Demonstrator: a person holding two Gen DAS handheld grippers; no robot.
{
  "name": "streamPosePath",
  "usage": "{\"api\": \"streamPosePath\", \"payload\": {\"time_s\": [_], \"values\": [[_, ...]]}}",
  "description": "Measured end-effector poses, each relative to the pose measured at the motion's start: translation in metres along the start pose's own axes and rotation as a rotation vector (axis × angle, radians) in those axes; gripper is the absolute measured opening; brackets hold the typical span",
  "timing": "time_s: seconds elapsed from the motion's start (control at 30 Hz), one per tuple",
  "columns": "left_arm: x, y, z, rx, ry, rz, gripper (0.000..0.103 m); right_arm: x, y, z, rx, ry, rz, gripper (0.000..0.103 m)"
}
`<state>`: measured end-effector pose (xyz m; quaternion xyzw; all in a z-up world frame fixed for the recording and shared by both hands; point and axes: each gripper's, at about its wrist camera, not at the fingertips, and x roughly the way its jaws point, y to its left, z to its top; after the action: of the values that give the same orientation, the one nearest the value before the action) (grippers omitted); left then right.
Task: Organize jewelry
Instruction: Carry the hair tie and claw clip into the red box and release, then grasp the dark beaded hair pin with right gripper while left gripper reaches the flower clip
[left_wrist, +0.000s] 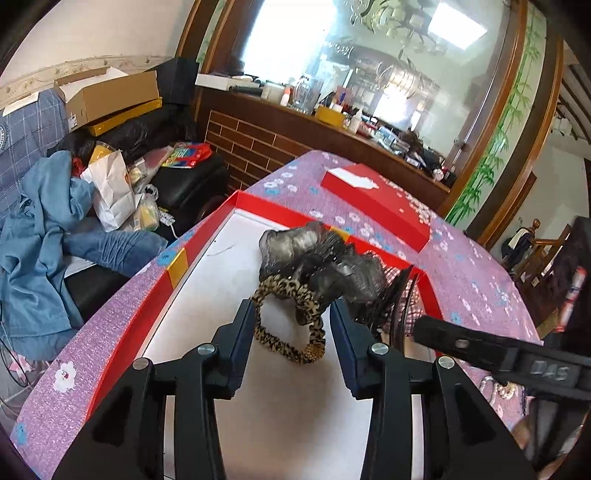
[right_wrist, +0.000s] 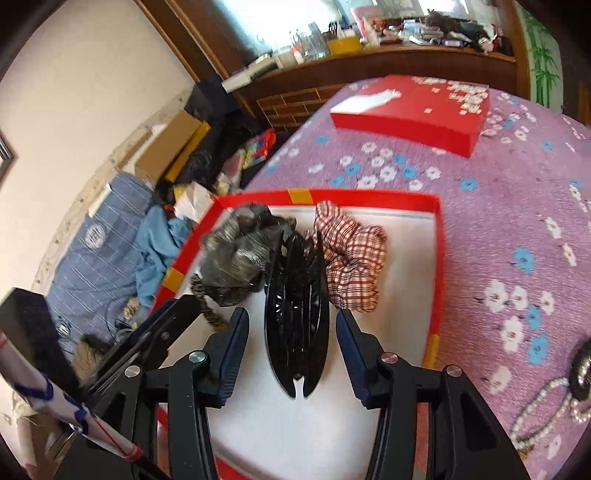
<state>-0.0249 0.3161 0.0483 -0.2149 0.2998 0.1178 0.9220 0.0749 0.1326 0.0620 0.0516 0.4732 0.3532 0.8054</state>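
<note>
The left gripper (left_wrist: 291, 314) stands open around a leopard-print scrunchie (left_wrist: 291, 325) lying in the red box (left_wrist: 136, 266). The right gripper (right_wrist: 291, 325) is open too, its pads clear of the black hair claw (right_wrist: 297, 314) between a grey scrunchie (right_wrist: 240, 247) and a plaid scrunchie (right_wrist: 354, 254).

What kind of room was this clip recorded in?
Probably a lived-in home, perhaps a living or dining room: a table under a purple floral cloth, a wooden counter crowded with bottles, and a dark sofa piled with clothes and cardboard boxes.
</note>
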Motion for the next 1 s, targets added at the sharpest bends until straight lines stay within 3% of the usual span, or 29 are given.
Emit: {"api": "streamPosePath", "payload": {"time_s": [0.27,0.53,0.8,1.0], "values": [[-0.027,-0.017,-0.001,0.052,-0.041,0.017,0.04,-0.059,-0.019,-0.026,0.035,-0.066,0.015,0.055],[-0.061,-0.081,-0.01,0.164,-0.019,-0.078,0.04,-0.124,-0.059,-0.048,0.081,-0.153,-0.015,0.055],[-0.057,-0.156,-0.039,0.268,0.055,-0.168,0.04,-0.199,-0.141,-0.077,0.217,-0.244,-0.096,0.054],[-0.046,-0.208,-0.065,0.351,0.121,-0.212,0.04,-0.224,-0.206,-0.102,0.34,-0.215,-0.18,0.054]]}}
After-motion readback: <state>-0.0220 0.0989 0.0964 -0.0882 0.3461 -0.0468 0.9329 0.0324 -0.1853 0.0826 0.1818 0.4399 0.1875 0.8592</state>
